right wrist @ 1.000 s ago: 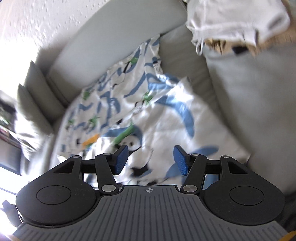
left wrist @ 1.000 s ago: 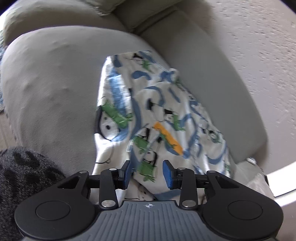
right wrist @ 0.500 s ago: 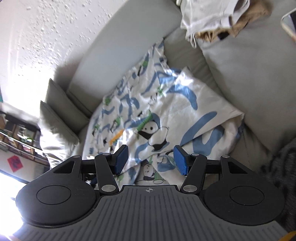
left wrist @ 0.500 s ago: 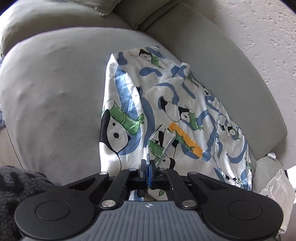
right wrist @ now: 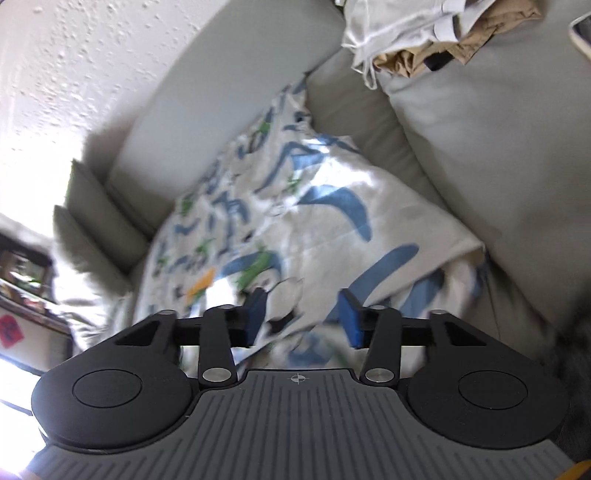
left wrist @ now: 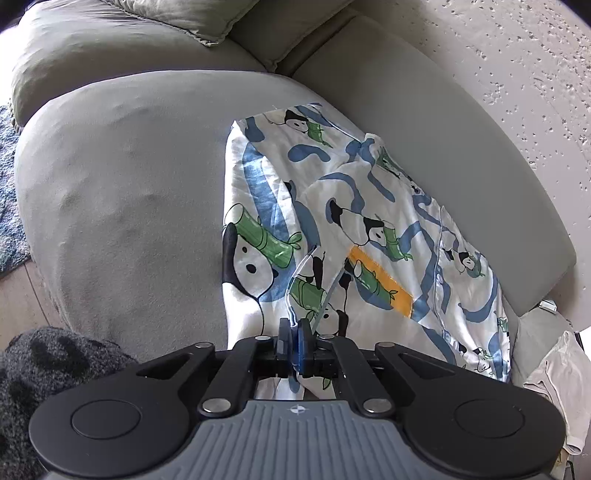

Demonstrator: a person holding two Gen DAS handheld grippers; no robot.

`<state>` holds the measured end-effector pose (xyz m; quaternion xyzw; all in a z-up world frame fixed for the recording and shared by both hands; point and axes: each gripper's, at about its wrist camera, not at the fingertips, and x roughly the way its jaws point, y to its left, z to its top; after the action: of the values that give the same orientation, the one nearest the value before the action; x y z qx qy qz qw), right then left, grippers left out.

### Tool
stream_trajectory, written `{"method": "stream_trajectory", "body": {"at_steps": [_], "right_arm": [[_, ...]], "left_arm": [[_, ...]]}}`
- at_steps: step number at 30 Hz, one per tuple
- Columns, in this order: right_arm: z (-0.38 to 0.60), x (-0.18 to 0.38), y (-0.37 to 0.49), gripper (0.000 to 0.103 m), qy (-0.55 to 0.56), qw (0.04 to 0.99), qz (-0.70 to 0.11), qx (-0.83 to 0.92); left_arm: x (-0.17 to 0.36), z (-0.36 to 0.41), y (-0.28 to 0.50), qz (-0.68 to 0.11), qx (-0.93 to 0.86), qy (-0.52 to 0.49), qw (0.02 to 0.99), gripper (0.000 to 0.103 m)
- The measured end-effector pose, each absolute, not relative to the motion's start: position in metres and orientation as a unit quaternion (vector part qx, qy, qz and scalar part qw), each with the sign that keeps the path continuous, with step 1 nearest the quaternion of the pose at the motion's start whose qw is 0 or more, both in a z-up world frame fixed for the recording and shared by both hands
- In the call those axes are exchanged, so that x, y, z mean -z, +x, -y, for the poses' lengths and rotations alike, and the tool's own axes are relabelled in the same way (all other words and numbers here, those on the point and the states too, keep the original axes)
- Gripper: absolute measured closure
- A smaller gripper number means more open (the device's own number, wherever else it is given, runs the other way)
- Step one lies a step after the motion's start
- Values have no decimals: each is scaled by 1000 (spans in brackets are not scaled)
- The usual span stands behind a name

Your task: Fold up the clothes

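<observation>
A white garment printed with pandas, green bamboo and blue strokes [left wrist: 354, 229] lies spread on a grey sofa seat [left wrist: 122, 206]. My left gripper [left wrist: 295, 341] is shut on a raised fold at the garment's near edge. In the right wrist view the same garment [right wrist: 295, 206] lies blurred ahead. My right gripper [right wrist: 301, 314] is open just above the garment's near edge, with cloth showing between its blue pads [right wrist: 349, 321].
The sofa backrest [left wrist: 443, 122] runs along a textured wall. A cushion [left wrist: 147, 14] lies at the far end. A pile of white and tan clothes [right wrist: 424, 33] sits on a seat cushion. A dark fuzzy throw [left wrist: 37, 369] and pale cloth [left wrist: 554, 376] lie nearby.
My left gripper closed on the garment's near edge and now holds a fold up. My right gripper stayed open and moved down closer to the garment.
</observation>
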<state>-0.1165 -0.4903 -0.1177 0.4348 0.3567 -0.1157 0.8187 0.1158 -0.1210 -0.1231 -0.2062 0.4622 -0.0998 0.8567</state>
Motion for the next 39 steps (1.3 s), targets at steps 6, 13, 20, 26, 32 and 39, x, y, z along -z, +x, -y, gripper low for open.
{"method": "stream_trajectory", "body": {"at_steps": [6,13,20,26,32,39], "right_arm": [[493,124,-105,54,430,806,-384,133],[459,52,-145,43,439,823,-360,5],[416,28,-156,43,434,794,-409,-121],[411,54,-182,43,387,760,-522,-5],[415,65,-195,41,388,742,-546,30],[379,22,-148,41,332,808,-481,-75]], "left_arm": [[108,87,132,-442,77,-222,866,44],[90,47,151,-417,51,-239,875,28],[88,17,171,-427,26,-247,870,34],[110,10,148,-498,55,-222,837,34],[102,-4,145,-481,81,-220,845,33],[89,-22,158,-420,102,-241,869,34]]}}
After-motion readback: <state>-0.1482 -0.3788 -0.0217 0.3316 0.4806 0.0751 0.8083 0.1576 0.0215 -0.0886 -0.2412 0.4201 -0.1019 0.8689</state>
